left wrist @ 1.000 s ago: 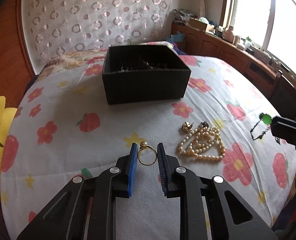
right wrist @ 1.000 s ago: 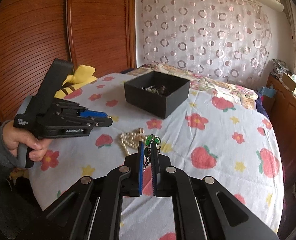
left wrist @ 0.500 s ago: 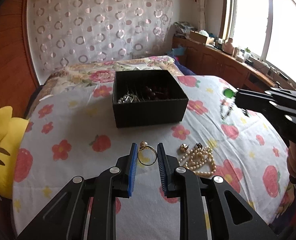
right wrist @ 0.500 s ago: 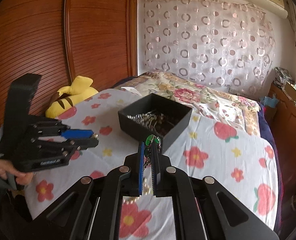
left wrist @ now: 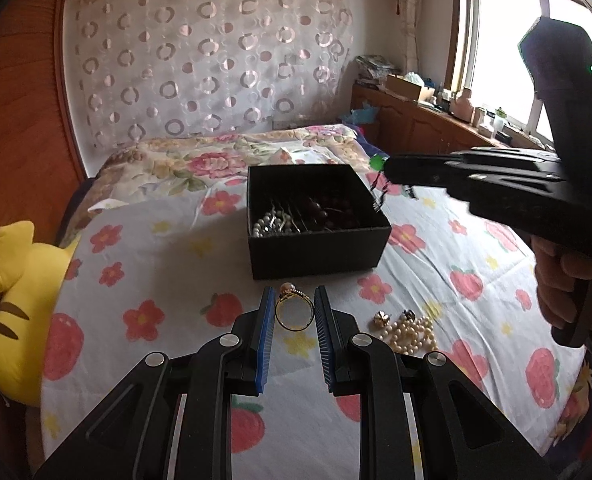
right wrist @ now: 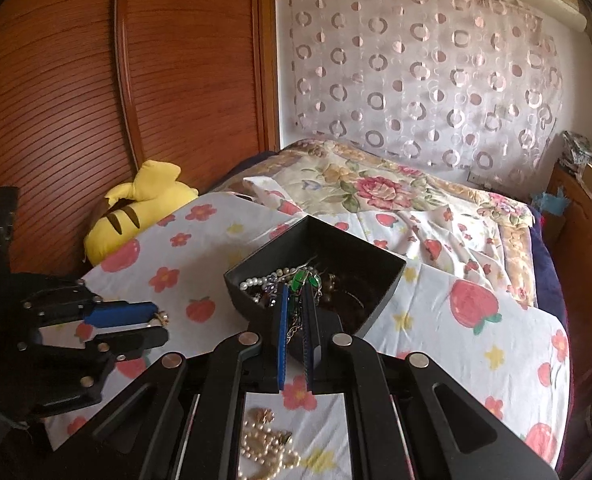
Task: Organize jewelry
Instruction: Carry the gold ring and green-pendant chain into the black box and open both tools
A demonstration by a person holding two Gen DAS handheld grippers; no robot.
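Observation:
My left gripper [left wrist: 294, 304] is shut on a gold ring [left wrist: 293, 310] with a pink bead, held above the bedsheet just short of the black jewelry box [left wrist: 316, 222]. My right gripper [right wrist: 294, 294] is shut on a dark chain with green beads [right wrist: 302, 280], held over the box's [right wrist: 380, 276] near corner. From the left wrist view the right gripper [left wrist: 388, 170] hangs the chain at the box's right rim. The box holds a silver bead string and dark beads. A pearl necklace [left wrist: 410, 330] and small gold pieces [left wrist: 382, 317] lie on the sheet.
A yellow plush toy [left wrist: 11, 300] lies at the bed's left edge by the wooden wardrobe [right wrist: 95, 80]. A flowered quilt [right wrist: 376, 188] lies beyond the box. A wooden sideboard [left wrist: 436, 128] with clutter stands under the window on the right.
Both grippers have risen and moved toward the box. The right one carried the green-beaded chain from beside the pearls to over the box corner. The left still holds the ring.

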